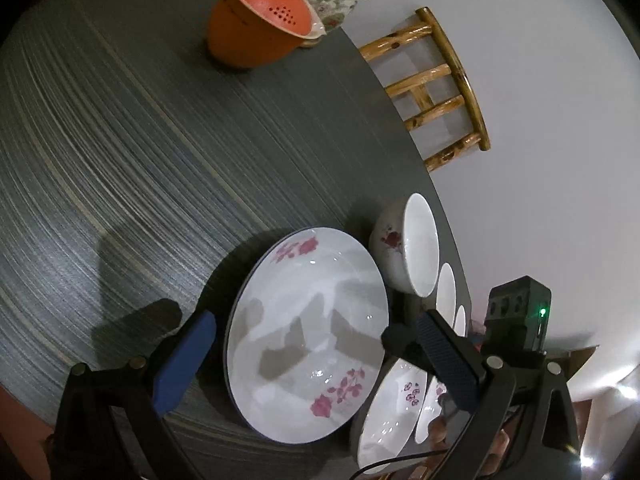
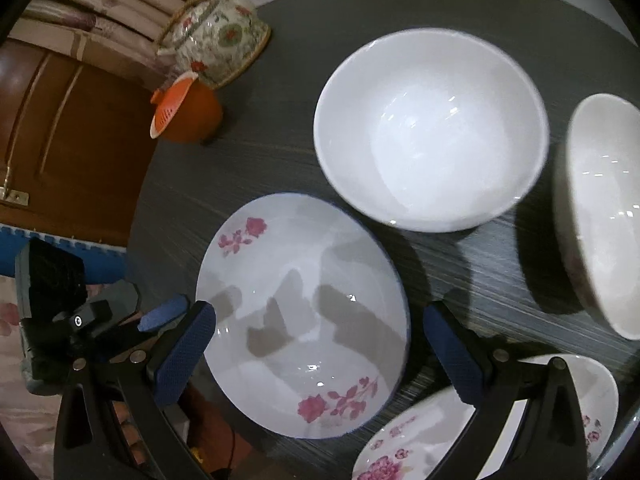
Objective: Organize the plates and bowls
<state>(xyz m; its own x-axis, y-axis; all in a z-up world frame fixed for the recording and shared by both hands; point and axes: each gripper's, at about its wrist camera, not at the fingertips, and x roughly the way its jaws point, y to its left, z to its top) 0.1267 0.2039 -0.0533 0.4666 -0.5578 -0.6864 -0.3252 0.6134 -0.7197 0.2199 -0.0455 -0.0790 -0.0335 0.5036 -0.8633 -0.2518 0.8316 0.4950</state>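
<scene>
Left wrist view: the left gripper (image 1: 308,344), jaws spread wide and holding nothing, straddles the rose-patterned plate (image 1: 306,336) on the grey table (image 1: 140,160). The right gripper (image 2: 320,344) gapes equally empty over that plate, 1 white bowl (image 2: 430,128) beyond; no legible writing anywhere.

Both wrist views dim, indoor light, slightly grainy. Strong fisheye bending — black vignette at the corners, desk (image 1: 120,140) grain curved toward the edges. Grey shadows of the tongs fall across the rose-patterned plate (image 2: 304,316), so the light comes from above and behind. Small specular glints on the white bowl (image 2: 432,128). Bowl rim slightly smeared on its right side — motion blur. Centre otherwise sharp.
</scene>
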